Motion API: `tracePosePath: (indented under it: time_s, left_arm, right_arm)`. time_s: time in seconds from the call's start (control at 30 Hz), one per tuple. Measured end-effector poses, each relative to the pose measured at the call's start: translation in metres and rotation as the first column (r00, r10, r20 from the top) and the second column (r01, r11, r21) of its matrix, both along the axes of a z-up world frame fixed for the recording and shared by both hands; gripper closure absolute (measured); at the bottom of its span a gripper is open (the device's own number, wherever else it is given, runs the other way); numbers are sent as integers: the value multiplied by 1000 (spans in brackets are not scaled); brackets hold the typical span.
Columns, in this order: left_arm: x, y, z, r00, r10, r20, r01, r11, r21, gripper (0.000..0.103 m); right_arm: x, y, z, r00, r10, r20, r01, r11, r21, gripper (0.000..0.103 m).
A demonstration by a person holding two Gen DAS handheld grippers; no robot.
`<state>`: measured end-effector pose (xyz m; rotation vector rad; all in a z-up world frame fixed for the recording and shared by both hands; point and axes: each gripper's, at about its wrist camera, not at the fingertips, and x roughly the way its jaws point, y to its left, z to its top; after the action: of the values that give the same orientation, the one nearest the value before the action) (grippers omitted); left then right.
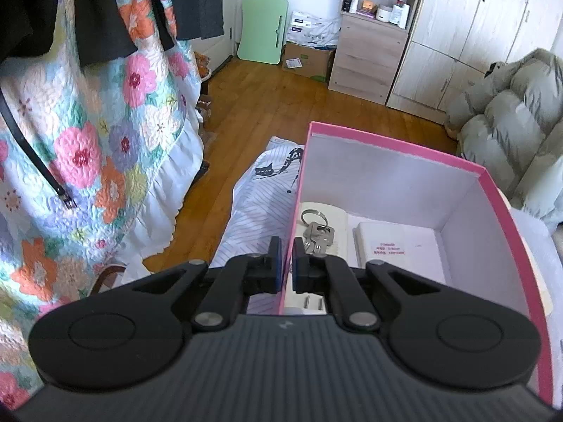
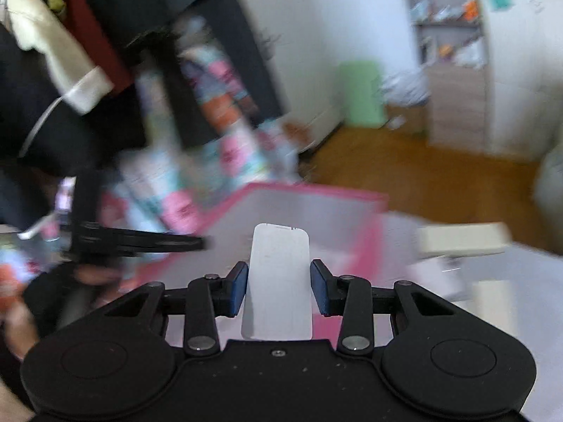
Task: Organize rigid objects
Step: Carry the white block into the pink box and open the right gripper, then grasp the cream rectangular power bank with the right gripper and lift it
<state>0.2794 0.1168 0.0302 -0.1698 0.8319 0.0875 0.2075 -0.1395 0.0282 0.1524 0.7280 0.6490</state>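
At the far left of the left wrist view, a floral quilt [image 1: 105, 161] was seen hanging down to the wooden floor [image 1: 267, 105], with dark garments [image 1: 102, 17] draped over its top. Farther back, a green folding board [image 1: 262, 28] was leaned against the wall, and a cardboard box [image 1: 309, 59] was set just beside it, next to a wooden shelf unit [image 1: 373, 35]. Nearer the camera, a striped cloth with a cat print [image 1: 260, 204] was spread under a pink box [image 1: 489, 190] with a white inside. The left gripper [image 1: 286, 263] was positioned over the near left wall of that box, one blue pad on each side of the wall, the pads drawn close together on the wall of the pink box. Inside the box, a bunch of keys [image 1: 316, 232] on a ring was found lying on a cream-coloured item, and a white flat packet [image 1: 390, 246] with red print was lying just to its right. A grey puffy jacket [image 1: 510, 133] was heaped at the far right.

From the right wrist view, heavily blurred, the left gripper [image 2: 140, 242] was made out at the left. The right gripper [image 2: 279, 285] was held above the pink box [image 2: 316, 193], and a white flat rectangular object [image 2: 279, 281] was clamped upright between its blue pads [image 2: 236, 288]. A cream box [image 2: 464, 239] was seen to the right, beyond the pink box.
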Motion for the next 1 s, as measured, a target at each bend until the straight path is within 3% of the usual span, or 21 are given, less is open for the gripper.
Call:
tracePosePath:
  time_s: [0.07,0.17,0.37,0.47,0.6,0.7,0.83,0.9,1.0]
  left_arm:
    - [1,1,0,1000,-2,-4,2,1000,-4,98]
    - [0,-2,0,1000,-6,-5,6,1000,8,99]
    - [0,0,1,1000,-2,-7,2,1000,-16,99]
    - [0,4,1,1000,0,-11,0,999,-37,99]
    - [1,4,1,1000,1,-16,-2,999,-32,99]
    - [0,1,1,1000,-3,-13,3,1000,-4,99]
    - [1,0,1,1000,-5,-14,5,1000,0,99]
    - [1,0,2,1000,-6,-14,6,1000,2,99]
    - [1,0,2,1000,-9,-13,9,1000,9,99]
  right_arm:
    - [10,33,-1,996,71,-62,-73,997,-36,59]
    - [22,89,-15,981,168,-98,-185,961,-205,59]
    - [63,136,-68,948,121,-296,-230,901,-367,60]
    - [72,138,-85,922,91,-377,-237,901,-363,60]
    - [75,131,-94,870,42,-490,-181,953,-241,59]
    - [58,114,-75,910,64,-411,-170,959,-227,58]
    - [20,58,-27,965,104,-241,-131,986,-99,58]
    - [2,35,-10,980,111,-163,-134,981,-138,59]
    - [-20,-14,3,996,38,-78,-55,972,-228,59]
